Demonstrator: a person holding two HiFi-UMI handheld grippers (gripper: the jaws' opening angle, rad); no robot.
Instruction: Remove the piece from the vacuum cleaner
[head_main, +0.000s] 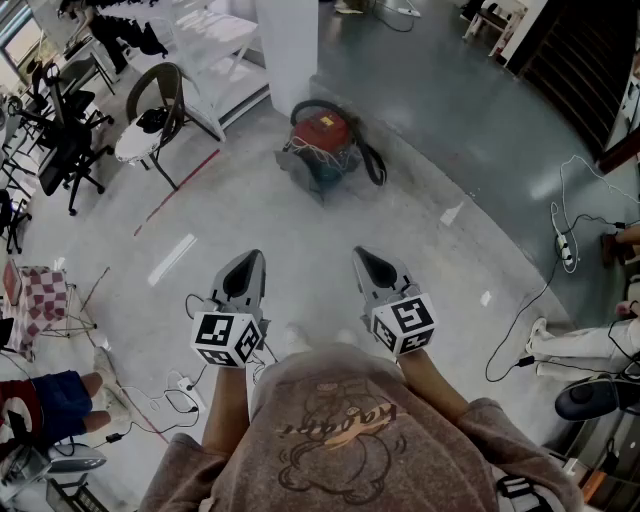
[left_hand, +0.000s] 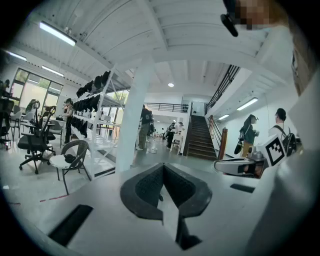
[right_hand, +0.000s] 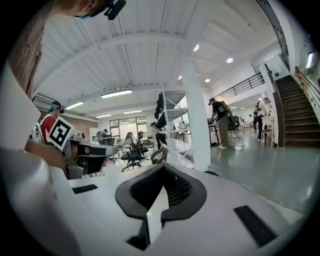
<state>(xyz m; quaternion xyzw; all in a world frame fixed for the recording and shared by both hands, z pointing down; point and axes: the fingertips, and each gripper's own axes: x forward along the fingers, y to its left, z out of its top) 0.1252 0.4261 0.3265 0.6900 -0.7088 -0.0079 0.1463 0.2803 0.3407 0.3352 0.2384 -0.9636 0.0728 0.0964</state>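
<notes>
I'm holding the left gripper and right gripper clenched and empty, side by side at waist height, probably just carrying them in. The red vacuum cleaner sits on the floor well ahead of both, untouched.

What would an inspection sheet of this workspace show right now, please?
Surface: glossy grey concrete floor.
Job's things: red and teal canister vacuum cleaner with black hose, standing ahead, untouched.
Clutter: red-and-white checked cloth at far left.
Grippers: left gripper and right gripper both shut, empty, well short of the vacuum cleaner.
Cables: white power strip with black leads at right; more leads at lower left.
Surroundings: dark wicker chair, black office chairs, white pillar.
</notes>
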